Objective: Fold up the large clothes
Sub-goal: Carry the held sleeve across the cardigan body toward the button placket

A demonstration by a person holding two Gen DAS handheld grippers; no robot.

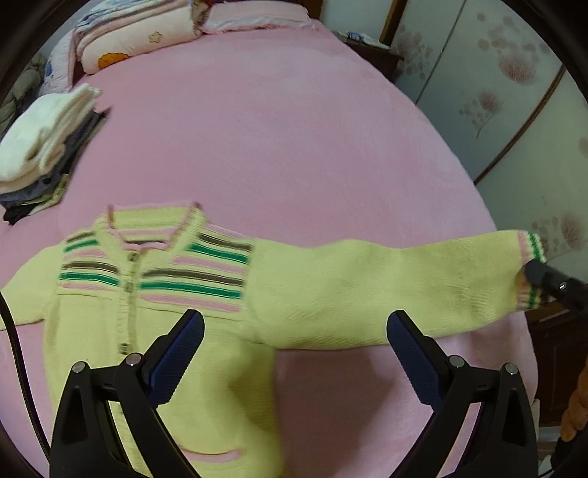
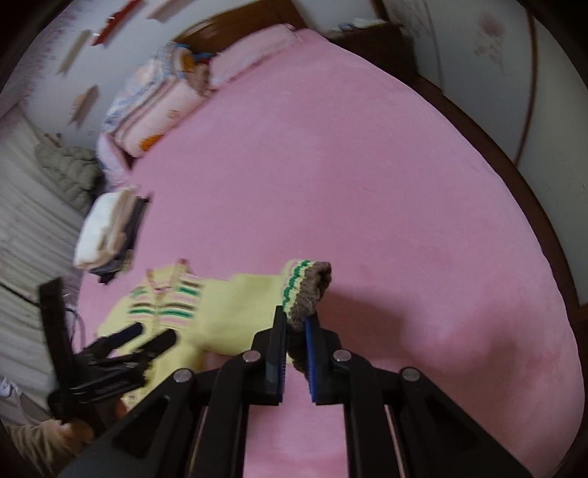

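A yellow knit cardigan (image 1: 205, 331) with green, brown and pink chest stripes lies face up on the pink bed (image 1: 279, 139). Its right sleeve (image 1: 386, 290) is stretched out sideways. My right gripper (image 2: 296, 320) is shut on the striped sleeve cuff (image 2: 305, 286) and holds it lifted; it shows in the left wrist view (image 1: 540, 275) at the cuff. My left gripper (image 1: 294, 323) is open and empty, hovering above the cardigan's body near the armpit; it also shows in the right wrist view (image 2: 154, 336). The cardigan (image 2: 165, 305) lies left of the cuff there.
A stack of folded clothes (image 1: 40, 147) sits on the bed's left side. A folded quilt (image 1: 136, 33) and pillow (image 1: 257, 16) lie at the head. A wardrobe with flowered doors (image 1: 514, 92) stands along the right edge.
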